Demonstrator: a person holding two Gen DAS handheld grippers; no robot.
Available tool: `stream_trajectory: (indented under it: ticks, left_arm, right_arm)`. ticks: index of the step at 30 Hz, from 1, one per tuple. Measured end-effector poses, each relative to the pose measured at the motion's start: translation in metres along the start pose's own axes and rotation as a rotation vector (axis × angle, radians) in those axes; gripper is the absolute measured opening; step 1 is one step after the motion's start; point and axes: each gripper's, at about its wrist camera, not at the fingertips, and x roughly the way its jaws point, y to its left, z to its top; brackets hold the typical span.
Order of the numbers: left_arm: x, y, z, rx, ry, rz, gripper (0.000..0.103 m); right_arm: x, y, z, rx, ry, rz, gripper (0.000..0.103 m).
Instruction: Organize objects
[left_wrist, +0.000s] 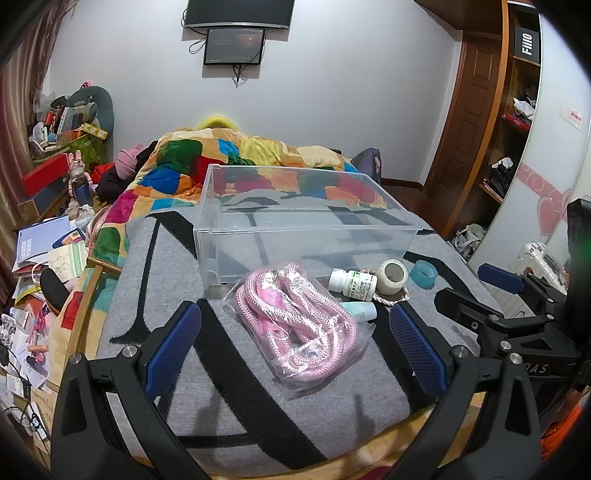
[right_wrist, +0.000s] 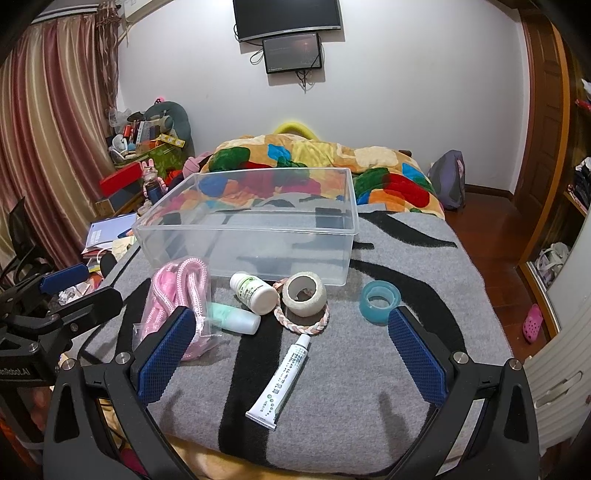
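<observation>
— Hovering over the bed (right_wrist: 369, 369), both of them. See the left gripper (left_wrist: 295, 332)? Spread wide, nothing in it, with the bag of pink rope (left_wrist: 299, 325) lying right between its blue pads.

— And the right gripper (right_wrist: 291, 339)?

— Wide as well, holding nothing. The white tube (right_wrist: 282, 380) lies between its pads, close in. Just past that are a braided band (right_wrist: 295, 323), a roll of white tape (right_wrist: 304, 293) sitting on it, and a white pill bottle (right_wrist: 253, 291) on its side, touching a small mint-green bottle (right_wrist: 236, 317).

— That blue ring?

— A roll of blue tape (right_wrist: 380, 301), just beyond its right pad, apart from the rest.

— Where's the bin?

— The clear plastic bin (right_wrist: 247, 229) stands farther ahead of both grippers, beyond the small things, on the grey blanket (right_wrist: 388, 406). I see nothing in it. Behind it is a patchwork quilt (right_wrist: 388, 177).
</observation>
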Motion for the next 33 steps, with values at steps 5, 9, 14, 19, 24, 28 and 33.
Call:
stream_trajectory:
  ticks: [5,9,14,19,24,28,33]
  left_arm:
    - [0.0005,-0.0002,-0.0004,0.004,0.004,0.0,0.103]
    - [0.0021,-0.0019,-0.0009,0.007,0.007,-0.001,0.103]
    - [0.0022,-0.0019,-0.0012,0.006,0.008,-0.002,0.103]
    - [0.0032,-0.0027,-0.0018,0.007,0.01,-0.004,0.103]
    - [0.0036,-0.0034,-0.0031,0.007,0.012,-0.003,0.103]
    - [0.0042,-0.0035,-0.0032,0.008,0.013,-0.004,0.103]
    - [0.0035,-0.0035,-0.003,0.008,0.015,-0.006,0.103]
  right_arm:
    - [0.0001,0.001,0.0003,-0.003,-0.002,0.005,0.103]
    - [0.0,0.0011,0.0004,-0.001,-0.002,0.006,0.103]
    - [-0.0006,0.0014,-0.0003,-0.002,-0.001,0.007,0.103]
    - [-0.0006,0.0019,-0.0004,-0.001,0.0,0.008,0.103]
    - [-0.0007,0.0015,-0.0009,0.001,0.0,0.008,0.103]
    - [-0.0007,0.0017,-0.0009,0.003,0.002,0.009,0.103]
    - [-0.001,0.0007,-0.002,0.004,0.002,0.01,0.103]
